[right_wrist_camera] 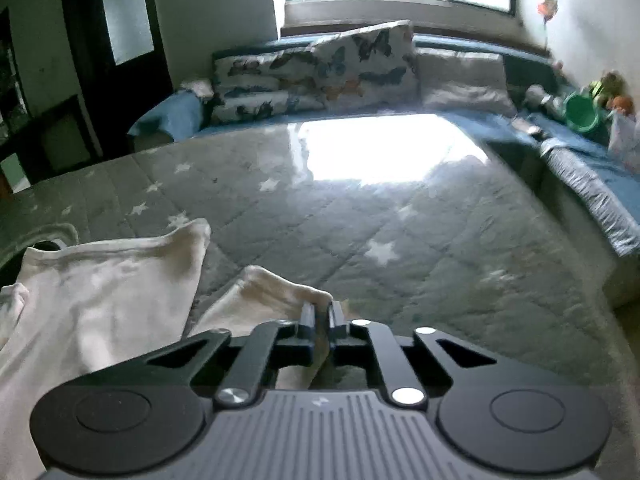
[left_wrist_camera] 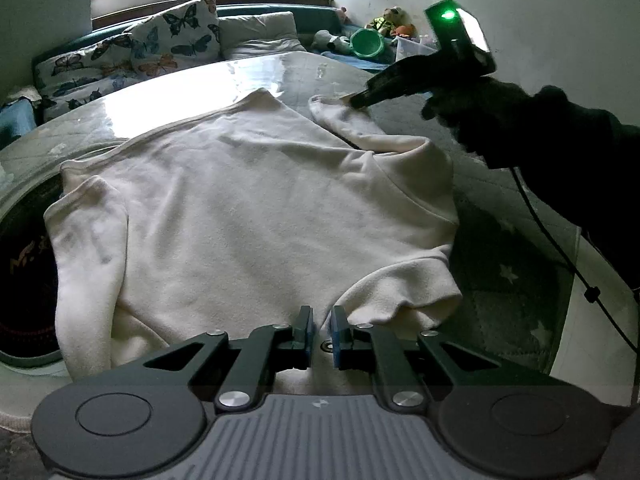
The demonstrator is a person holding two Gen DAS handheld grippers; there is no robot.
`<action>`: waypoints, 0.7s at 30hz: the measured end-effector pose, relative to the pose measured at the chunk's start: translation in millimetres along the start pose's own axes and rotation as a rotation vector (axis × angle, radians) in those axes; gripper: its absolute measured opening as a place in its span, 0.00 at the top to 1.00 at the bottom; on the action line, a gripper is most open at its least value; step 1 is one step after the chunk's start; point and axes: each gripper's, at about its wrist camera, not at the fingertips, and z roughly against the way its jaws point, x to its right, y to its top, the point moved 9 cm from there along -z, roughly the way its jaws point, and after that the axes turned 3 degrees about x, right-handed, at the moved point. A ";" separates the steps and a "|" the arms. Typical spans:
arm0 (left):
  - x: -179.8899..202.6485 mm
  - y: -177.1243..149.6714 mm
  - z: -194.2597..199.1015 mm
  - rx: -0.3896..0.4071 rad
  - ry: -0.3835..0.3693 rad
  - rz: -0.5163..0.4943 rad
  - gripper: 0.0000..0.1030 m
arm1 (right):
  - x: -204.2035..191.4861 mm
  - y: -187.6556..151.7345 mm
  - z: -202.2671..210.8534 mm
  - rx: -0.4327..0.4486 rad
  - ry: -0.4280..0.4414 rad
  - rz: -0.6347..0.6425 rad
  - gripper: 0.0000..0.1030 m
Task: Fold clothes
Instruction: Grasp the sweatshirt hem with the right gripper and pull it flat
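cream sweatshirt (left_wrist_camera: 248, 216) lies spread flat on the grey star-print quilt (right_wrist_camera: 400, 240), body facing up. in the left wrist view, its near-side sleeve (left_wrist_camera: 88, 248) is folded in along the left edge of the body, partly over the dark round opening at the table's left.

left gripper (left_wrist_camera: 321, 320) sits low over the near edge of the sweatshirt, beside the collar end. jaws nearly together, blue pads (left_wrist_camera: 308, 332) a narrow slit apart; cream cloth shows in the slit, but whether the pads actually pinch it cannot be told from this view.

far sleeve (left_wrist_camera: 344, 116) stretches away from the body toward the upper right, cuff end out on the quilt.

right gripper (left_wrist_camera: 356, 101), seen from the left wrist view, is held by a dark-gloved hand (left_wrist_camera: 480, 116) with a green light on top of the unit; its tip rests at the cuff of the far sleeve. in the right wrist view the right gripper (right_wrist_camera: 319, 312) has its jaws closed tight on the cuff (right_wrist_camera: 280, 292), cloth bunched up between the fingers.

background, left to right: butterfly-print pillows (left_wrist_camera: 160, 40), a plain pillow (left_wrist_camera: 260, 32), a green bucket (left_wrist_camera: 366, 42) and soft toys (left_wrist_camera: 390, 20) along the wall.
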 end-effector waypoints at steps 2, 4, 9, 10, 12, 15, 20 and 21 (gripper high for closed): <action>-0.2 0.3 -0.4 0.000 -0.002 -0.001 0.89 | 10.5 4.3 12.4 0.031 -0.031 0.005 0.95; -0.6 0.4 -0.8 -0.001 -0.004 0.000 0.89 | 25.9 6.7 26.6 0.050 -0.062 0.010 0.95; -1.4 0.1 -0.9 0.001 -0.010 -0.005 0.89 | 72.3 -0.4 67.4 0.074 -0.182 0.032 0.95; -1.5 0.0 -1.0 0.002 -0.011 -0.006 0.89 | 80.7 -5.6 74.5 0.069 -0.200 0.027 0.95; -1.9 -0.1 -1.3 0.002 -0.014 -0.009 0.89 | 94.2 -17.6 84.9 0.048 -0.233 0.019 0.95; -2.8 0.7 -2.0 -0.002 -0.025 -0.009 0.89 | 105.9 -40.3 88.7 0.004 -0.263 0.015 0.93; 3.8 16.4 5.0 0.011 -0.029 -0.042 0.83 | 119.6 -66.1 90.7 -0.041 -0.292 0.002 0.79; 8.0 21.4 7.9 0.023 -0.037 -0.056 0.81 | 121.3 -65.7 92.6 -0.036 -0.292 -0.005 0.79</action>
